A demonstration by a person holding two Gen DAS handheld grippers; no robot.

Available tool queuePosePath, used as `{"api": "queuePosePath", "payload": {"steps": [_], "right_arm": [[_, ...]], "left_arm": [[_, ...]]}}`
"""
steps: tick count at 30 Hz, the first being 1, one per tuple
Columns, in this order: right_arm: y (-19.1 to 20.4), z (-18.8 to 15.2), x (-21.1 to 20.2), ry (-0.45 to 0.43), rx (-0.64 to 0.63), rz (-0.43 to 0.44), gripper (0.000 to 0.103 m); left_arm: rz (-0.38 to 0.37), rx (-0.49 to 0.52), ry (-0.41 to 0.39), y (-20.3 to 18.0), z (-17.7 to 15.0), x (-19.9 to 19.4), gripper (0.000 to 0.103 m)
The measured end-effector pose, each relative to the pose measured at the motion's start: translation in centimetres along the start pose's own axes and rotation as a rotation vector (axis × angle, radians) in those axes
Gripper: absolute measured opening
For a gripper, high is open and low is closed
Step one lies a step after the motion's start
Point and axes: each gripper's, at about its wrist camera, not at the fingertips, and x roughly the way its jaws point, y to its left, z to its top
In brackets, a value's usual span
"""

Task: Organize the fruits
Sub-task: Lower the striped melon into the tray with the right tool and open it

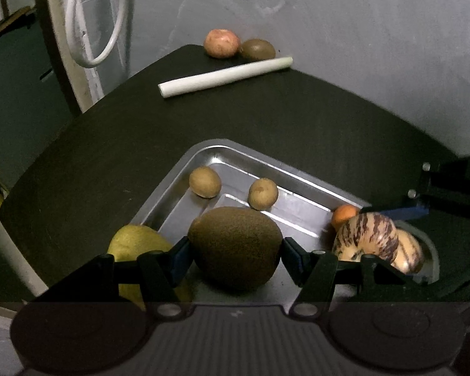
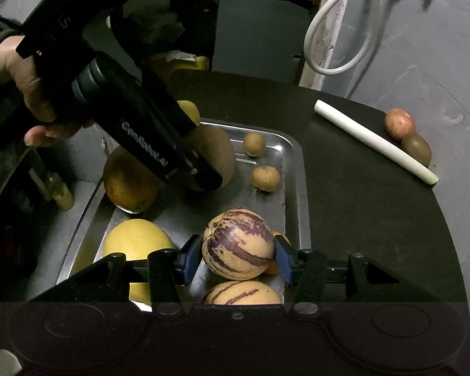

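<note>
My left gripper (image 1: 235, 247) is shut on a large brown kiwi (image 1: 235, 244) over the near end of the metal tray (image 1: 222, 153). My right gripper (image 2: 238, 252) is shut on a cream fruit with purple stripes (image 2: 238, 244) over the tray's (image 2: 297, 188) near right side. A second striped fruit (image 2: 241, 293) lies just below it, and a small orange (image 2: 280, 238) sits partly hidden behind it. In the tray lie two small brown fruits (image 2: 253, 143) (image 2: 265, 178), a yellow fruit (image 2: 138, 241) and a brownish-orange one (image 2: 128, 181).
On the dark table's far corner sit a pinkish fruit (image 1: 221, 43) and a kiwi (image 1: 257, 49) behind a long white stalk (image 1: 225, 75). A white cable (image 1: 94, 31) hangs on the wall. A hand (image 2: 22, 72) holds the left gripper's handle above the tray.
</note>
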Motion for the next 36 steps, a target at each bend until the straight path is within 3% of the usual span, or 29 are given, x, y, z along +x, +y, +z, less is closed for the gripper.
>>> {"api": "queuePosePath", "payload": {"steps": [3, 25, 28, 36], "right_arm": [[0.1, 0.2, 0.1, 0.013, -0.012, 0.002, 0.051], [0.8, 0.2, 0.2, 0.05, -0.094, 0.01, 0.052], [1.0, 0.2, 0.3, 0.063, -0.112, 0.009, 0.057], [0.5, 0.1, 0.0, 0.079, -0.08, 0.024, 0.057]], "left_arm": [[0.027, 0.039, 0.018, -0.7, 0.1, 0.3, 0.065], [0.026, 0.019, 0.063, -0.4, 0.9, 0.6, 0.066], [0.026, 0.017, 0.067, -0.4, 0.9, 0.6, 0.066], [0.023, 0.011, 0.084, -0.2, 1.1, 0.6, 0.067]]}}
